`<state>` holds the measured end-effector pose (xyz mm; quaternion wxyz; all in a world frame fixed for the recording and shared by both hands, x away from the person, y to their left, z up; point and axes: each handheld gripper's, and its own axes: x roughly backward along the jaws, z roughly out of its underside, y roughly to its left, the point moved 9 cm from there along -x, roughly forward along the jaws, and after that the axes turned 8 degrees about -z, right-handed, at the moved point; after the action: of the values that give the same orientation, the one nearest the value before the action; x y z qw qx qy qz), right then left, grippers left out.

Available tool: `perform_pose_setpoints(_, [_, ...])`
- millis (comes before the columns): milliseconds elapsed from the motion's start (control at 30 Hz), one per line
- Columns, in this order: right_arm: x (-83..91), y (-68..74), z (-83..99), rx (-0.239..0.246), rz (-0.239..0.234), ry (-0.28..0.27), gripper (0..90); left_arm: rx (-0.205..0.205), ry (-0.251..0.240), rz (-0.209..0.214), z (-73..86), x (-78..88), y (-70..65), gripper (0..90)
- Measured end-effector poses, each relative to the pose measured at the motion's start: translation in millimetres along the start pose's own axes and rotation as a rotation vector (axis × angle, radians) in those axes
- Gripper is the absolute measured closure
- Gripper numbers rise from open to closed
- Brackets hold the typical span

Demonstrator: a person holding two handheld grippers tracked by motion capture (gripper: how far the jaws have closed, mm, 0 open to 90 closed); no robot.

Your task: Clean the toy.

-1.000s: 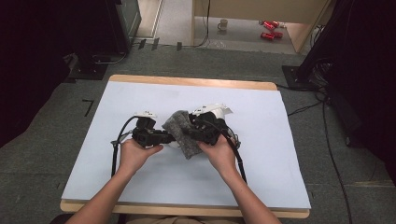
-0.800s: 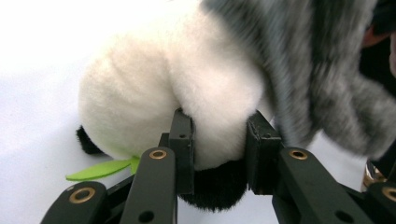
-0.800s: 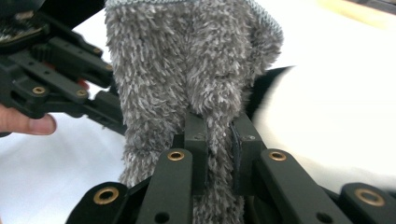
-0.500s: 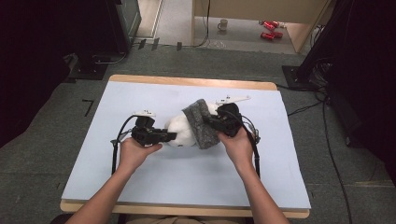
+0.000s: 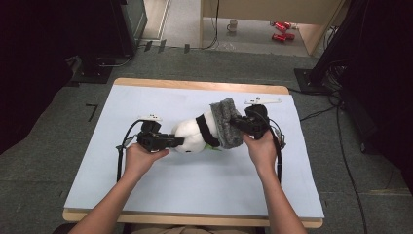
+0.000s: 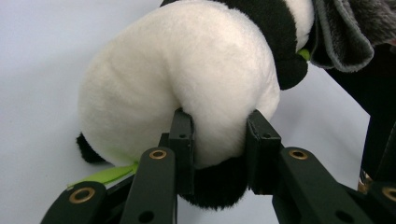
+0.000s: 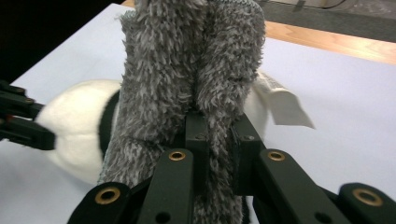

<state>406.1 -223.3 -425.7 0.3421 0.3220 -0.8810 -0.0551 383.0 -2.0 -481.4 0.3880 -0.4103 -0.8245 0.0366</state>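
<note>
Pale blue rectangular surface (image 5: 195, 180) carried everything; landmark was the black-and-white plush panda toy (image 5: 195, 135), lying on its side near the surface's middle. Fuzzy grey knitted sock (image 5: 225, 123) sat over the panda's right-hand end, covering roughly a third of it, cuff touching the black band. Left gripper (image 6: 218, 140) was at the panda's opposite, white end, jaws clamped on a fold of plush, pinning it in place. Right gripper (image 7: 217, 135) was just right of the panda, jaws closed tight on the sock's fabric. Judged step: pulling the sock off the panda, partway done. Next move likely calls for drawing the sock further right, away from the panda, while the left grip holds firm; plush could slip.
</note>
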Motion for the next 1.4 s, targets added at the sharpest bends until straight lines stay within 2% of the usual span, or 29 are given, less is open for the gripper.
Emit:
perform_pose_setpoints(367, [0.8,-24.0,7.7,-0.045,0.041,0.0,81.7,-0.006,-0.002,0.0,-0.3,-0.6,0.2,69.0])
perform_pose_setpoints(433, [2.4,-34.0,13.1,-0.062,0.067,0.018,81.8,-0.01,-0.005,-0.004,-0.2,0.0,0.9,68.9])
perform_pose_setpoints(567, [1.8,-42.6,18.5,-0.074,0.079,0.035,81.8,-0.013,-0.012,-0.008,-0.9,0.8,2.0,68.8])
perform_pose_setpoints(667, [9.9,-47.4,16.4,-0.069,0.116,0.034,81.9,-0.009,-0.023,-0.014,-2.0,2.1,3.9,68.8])
perform_pose_setpoints(733, [14.8,-46.6,13.5,-0.068,0.118,0.026,81.9,-0.004,-0.024,-0.014,-2.3,3.0,4.8,68.7])
perform_pose_setpoints(767, [27.5,-37.7,2.3,-0.052,0.09,-0.014,81.9,0.0,-0.027,-0.015,-2.6,3.3,5.1,68.6])
perform_pose_setpoints(800, [27.5,-37.7,2.3,-0.052,0.09,-0.014,81.9,0.002,-0.027,-0.013,-2.8,3.5,5.2,68.6])
perform_pose_setpoints(833, [36.2,-25.9,-7.1,-0.04,0.057,-0.04,81.9,0.005,-0.034,-0.014,-3.4,3.3,4.7,68.4])
perform_pose_setpoints(867, [36.2,-25.9,-7.1,-0.04,0.057,-0.04,81.9,0.005,-0.034,-0.014,-3.4,3.3,4.7,68.3])
perform_pose_setpoints(900, [39.9,-18.5,-11.8,-0.025,0.041,-0.051,81.9,0.002,-0.037,-0.016,-3.7,3.4,4.7,68.3])
perform_pose_setpoints(933, [42.7,-10.5,-15.7,-0.013,0.025,-0.058,81.9,-0.002,-0.039,-0.018,-3.9,3.6,4.3,68.3])
perform_pose_setpoints(967, [44.5,8.0,-22.4,0.023,-0.012,-0.063,81.9,-0.003,-0.041,-0.021,-4.0,3.9,3.4,68.2])
perform_pose_setpoints(1033, [43.6,22.1,-25.8,0.05,-0.034,-0.058,81.9,-0.006,-0.043,-0.024,-4.2,3.8,3.1,68.3])
perform_pose_setpoints(1067, [43.6,22.1,-25.8,0.05,-0.034,-0.058,81.9,-0.006,-0.043,-0.024,-4.2,3.8,3.1,68.2])
perform_pose_setpoints(1100, [42.0,39.5,-28.7,0.082,-0.062,-0.051,81.9,-0.012,-0.041,-0.026,-4.0,3.9,3.2,68.2])
perform_pose_setpoints(1233, [38.0,67.5,-30.7,0.121,-0.124,-0.041,81.8,-0.01,-0.051,-0.031,-4.6,3.3,2.5,68.2])
perform_pose_setpoints(1267, [38.0,67.5,-30.7,0.121,-0.124,-0.041,81.8,-0.01,-0.051,-0.031,-4.6,3.3,2.5,68.1])
perform_pose_setpoints(1300, [32.7,83.6,-29.5,0.15,-0.156,-0.028,81.8,-0.013,-0.053,-0.033,-4.6,3.2,1.8,68.1])
perform_pose_setpoints(1367, [26.9,94.9,-26.8,0.172,-0.176,-0.01,81.8,-0.019,-0.054,-0.036,-4.4,3.2,0.8,68.1])
perform_pose_setpoints(1400, [26.9,94.9,-26.8,0.172,-0.176,-0.01,81.8,-0.019,-0.054,-0.036,-4.4,3.2,0.8,68.1])
